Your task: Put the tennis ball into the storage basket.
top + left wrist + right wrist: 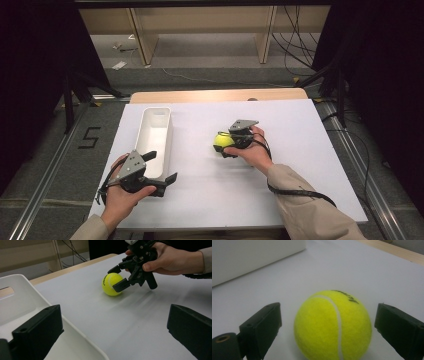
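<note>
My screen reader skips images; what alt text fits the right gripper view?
A yellow tennis ball sits on the white table between the right gripper's two open black jaws, with gaps on both sides. A white bin stands behind at upper left.

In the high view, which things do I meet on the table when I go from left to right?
Left claw → white bin → tennis ball → right claw, its jaws open around the ball.

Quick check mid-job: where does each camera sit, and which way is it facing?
High view: above the person's side, facing forward-down on the table; both forearms, left gripper, right gripper.
Left gripper view: on the left gripper, facing across the bin toward the ball.
Right gripper view: between open jaws, facing the tennis ball.
All share the ball.
</note>
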The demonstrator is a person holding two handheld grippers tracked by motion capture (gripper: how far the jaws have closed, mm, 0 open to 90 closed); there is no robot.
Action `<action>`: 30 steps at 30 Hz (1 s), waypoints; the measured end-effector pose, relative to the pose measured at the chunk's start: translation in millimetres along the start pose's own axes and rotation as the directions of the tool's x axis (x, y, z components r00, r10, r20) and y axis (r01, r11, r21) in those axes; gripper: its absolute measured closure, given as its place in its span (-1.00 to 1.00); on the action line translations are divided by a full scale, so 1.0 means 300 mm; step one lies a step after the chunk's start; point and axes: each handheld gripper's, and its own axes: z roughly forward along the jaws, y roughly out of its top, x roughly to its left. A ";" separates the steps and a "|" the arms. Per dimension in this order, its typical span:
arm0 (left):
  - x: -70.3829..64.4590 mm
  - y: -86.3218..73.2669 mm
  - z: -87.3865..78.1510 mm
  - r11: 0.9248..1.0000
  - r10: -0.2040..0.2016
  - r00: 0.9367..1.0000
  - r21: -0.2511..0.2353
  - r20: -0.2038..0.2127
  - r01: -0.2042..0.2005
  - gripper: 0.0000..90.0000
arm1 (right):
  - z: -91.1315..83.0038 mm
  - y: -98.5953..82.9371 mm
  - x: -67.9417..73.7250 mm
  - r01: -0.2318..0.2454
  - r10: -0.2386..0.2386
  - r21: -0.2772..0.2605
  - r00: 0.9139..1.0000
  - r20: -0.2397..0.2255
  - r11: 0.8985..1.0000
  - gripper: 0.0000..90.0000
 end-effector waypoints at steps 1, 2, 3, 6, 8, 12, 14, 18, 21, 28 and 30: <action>0.000 0.000 0.000 1.000 0.000 1.000 0.000 -0.001 0.000 -1.00 | 0.000 -0.001 0.000 0.000 0.000 0.004 1.000 0.001 1.000 -0.81; 0.001 0.000 0.000 1.000 0.002 1.000 0.001 0.001 -0.002 -1.00 | 0.001 -0.001 0.001 -0.002 0.002 0.005 1.000 0.000 1.000 -0.80; 0.001 0.000 0.000 1.000 0.002 1.000 0.001 0.000 -0.002 -1.00 | 0.003 -0.001 0.002 -0.002 0.002 0.006 1.000 0.002 1.000 -0.79; 0.000 0.000 0.001 1.000 0.000 1.000 0.001 0.000 0.000 -1.00 | 0.005 -0.001 0.002 0.002 -0.002 0.005 1.000 0.005 1.000 -0.78; 0.000 0.000 0.000 1.000 0.000 1.000 0.000 0.000 0.000 -1.00 | 0.006 0.000 0.002 0.001 -0.001 0.003 1.000 0.007 1.000 -0.76; 0.000 0.000 0.000 1.000 0.000 1.000 0.000 0.000 0.000 -1.00 | 0.008 0.000 0.001 -0.001 0.001 0.000 1.000 0.015 1.000 -0.73; 0.000 0.000 0.000 1.000 0.000 1.000 0.000 0.000 0.000 -1.00 | 0.010 -0.001 0.001 -0.004 0.004 0.006 1.000 0.018 1.000 -0.73; 0.000 0.000 0.000 1.000 0.000 1.000 0.000 0.000 0.000 -1.00 | 0.013 -0.003 0.003 -0.002 0.002 0.012 1.000 0.017 1.000 -0.70; 0.000 0.000 0.000 1.000 -0.001 1.000 0.000 0.000 0.001 -1.00 | 0.015 -0.002 0.004 -0.002 0.002 0.013 1.000 0.020 1.000 -0.68; 0.000 0.000 0.000 1.000 0.000 1.000 0.000 0.001 0.000 -1.00 | 0.020 -0.005 0.005 0.000 0.000 0.021 1.000 0.020 1.000 -0.65; 0.000 0.000 0.000 1.000 0.000 1.000 0.000 0.001 0.000 -1.00 | 0.019 -0.005 0.004 -0.002 0.001 0.021 1.000 0.022 1.000 -0.65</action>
